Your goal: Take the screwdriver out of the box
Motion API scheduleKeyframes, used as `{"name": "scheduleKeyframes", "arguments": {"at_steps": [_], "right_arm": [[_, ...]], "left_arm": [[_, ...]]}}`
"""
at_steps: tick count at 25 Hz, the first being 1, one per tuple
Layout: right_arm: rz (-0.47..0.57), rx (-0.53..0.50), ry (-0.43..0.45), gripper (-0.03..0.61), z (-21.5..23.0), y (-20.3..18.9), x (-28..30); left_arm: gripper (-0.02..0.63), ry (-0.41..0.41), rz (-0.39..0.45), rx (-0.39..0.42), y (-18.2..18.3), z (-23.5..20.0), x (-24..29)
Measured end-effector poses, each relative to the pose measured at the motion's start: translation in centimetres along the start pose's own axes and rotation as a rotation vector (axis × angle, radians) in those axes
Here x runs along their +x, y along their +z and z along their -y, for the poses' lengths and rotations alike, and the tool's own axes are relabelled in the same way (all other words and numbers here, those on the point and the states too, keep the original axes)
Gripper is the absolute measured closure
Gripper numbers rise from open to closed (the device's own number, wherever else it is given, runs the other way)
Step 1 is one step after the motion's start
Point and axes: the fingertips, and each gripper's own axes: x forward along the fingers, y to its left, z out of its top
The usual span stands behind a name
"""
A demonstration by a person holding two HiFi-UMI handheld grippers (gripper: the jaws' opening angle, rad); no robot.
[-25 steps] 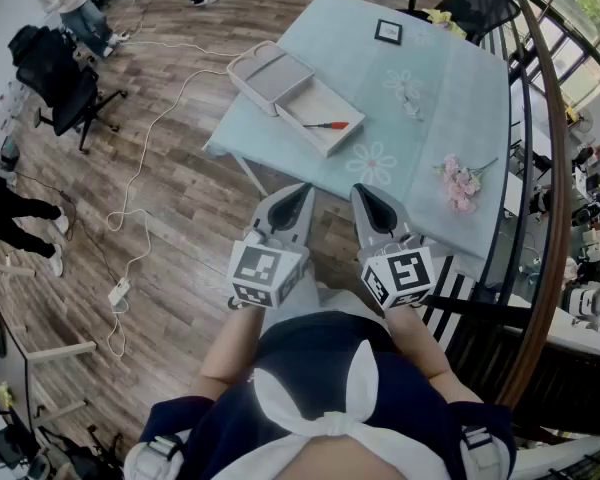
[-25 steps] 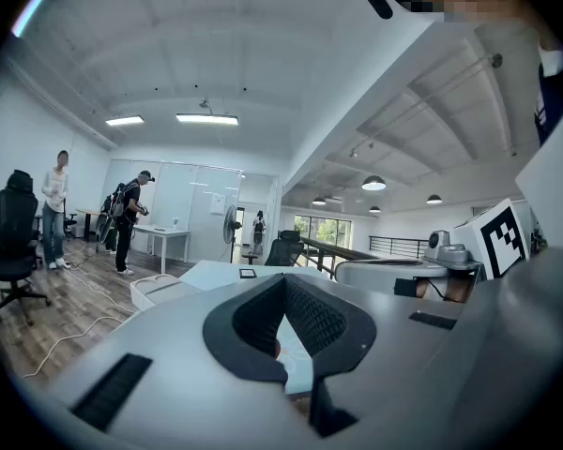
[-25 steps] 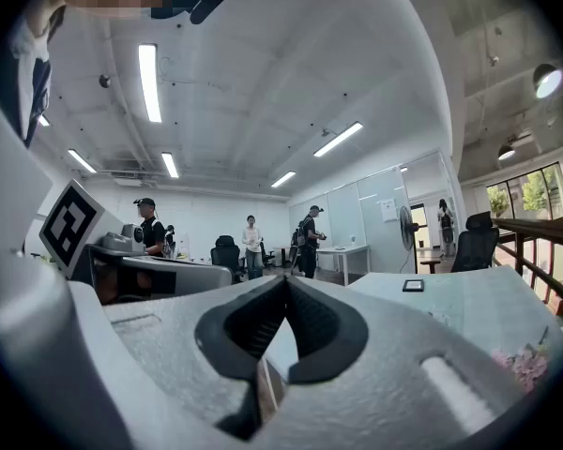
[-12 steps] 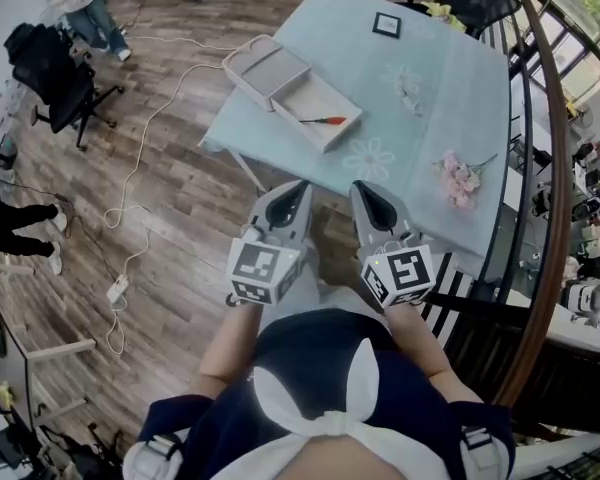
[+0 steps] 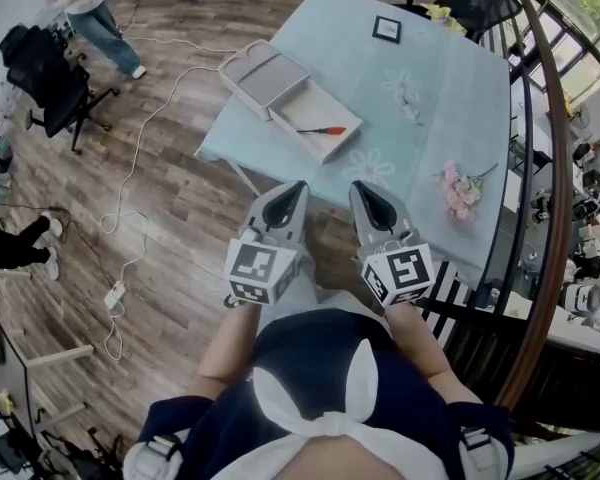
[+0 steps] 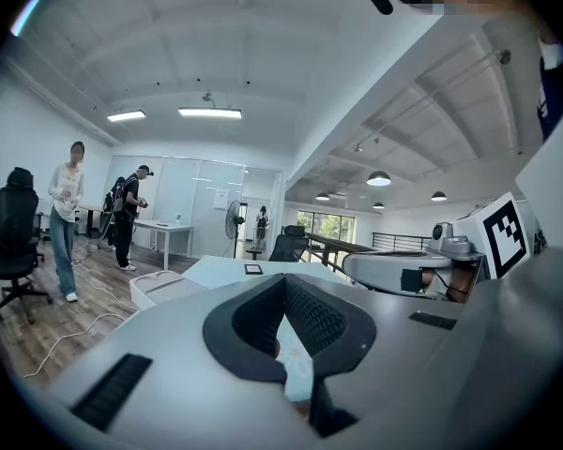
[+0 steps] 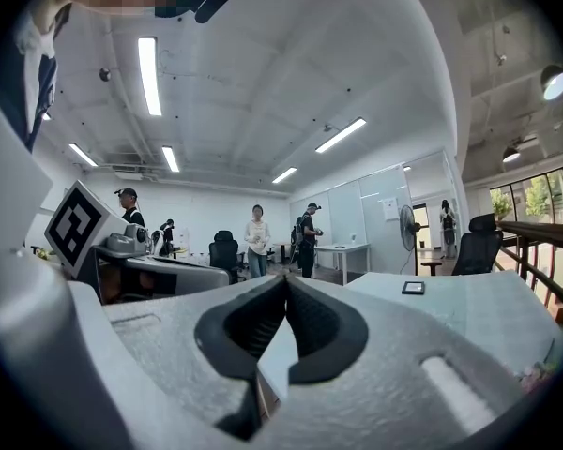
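Observation:
An open white box [image 5: 276, 85] with its lid beside it lies on the near left corner of the pale blue table [image 5: 450, 98]. A screwdriver [image 5: 323, 130] with a red handle lies inside the box. My left gripper [image 5: 298, 186] and right gripper [image 5: 358, 186] hang side by side just short of the table's near edge, well away from the box. Both are shut with nothing between the jaws. The left gripper view shows the box [image 6: 162, 286] low and far beyond the left gripper [image 6: 284, 277]. In the right gripper view, only the table [image 7: 450, 312] lies past the right gripper [image 7: 286, 277].
A bunch of pink flowers [image 5: 460, 186] and a small black frame [image 5: 387, 31] lie on the table. A curved railing [image 5: 552, 158] runs along the right. A white cable [image 5: 140, 168] trails over the wooden floor on the left, near an office chair [image 5: 48, 78] and people.
Both grippers have edged forward toward the table's near edge, still shut and side by side. The person at the top left has walked a few steps.

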Motion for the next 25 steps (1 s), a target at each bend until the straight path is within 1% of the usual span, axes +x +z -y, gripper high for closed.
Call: {"name": "scheduleKeyframes", "arguments": {"at_steps": [4, 6, 10, 16, 21, 25], "right_arm": [[-0.017, -0.009, 0.0, 0.577, 1.2, -0.3, 2.4], [-0.03, -0.013, 0.008, 0.51, 1.7, -0.5, 3.7], [-0.054, -0.026, 0.017, 0.481, 2.6, -0.5, 6.5], [-0.077, -0.044, 0.009, 0.466, 5.6, -0.3, 11.5], [-0.077, -0.059, 0.001, 0.462, 7.7, 0.4, 15.7], [-0.076, -0.069, 0.0, 0.462, 9.1, 1.0, 18.5]], "left_arm": [[0.597, -0.006, -0.005, -0.005, -0.1, -1.7, 2.0], [0.597, -0.007, -0.005, -0.007, 0.0, -2.7, 2.9], [0.597, -0.009, -0.006, -0.013, 0.4, -5.2, 4.6], [0.597, -0.013, -0.01, -0.023, 1.3, -9.5, 8.9], [0.597, -0.022, -0.008, -0.025, 2.2, -12.9, 12.2], [0.597, -0.013, -0.008, -0.049, 3.0, -15.5, 14.3]]}}
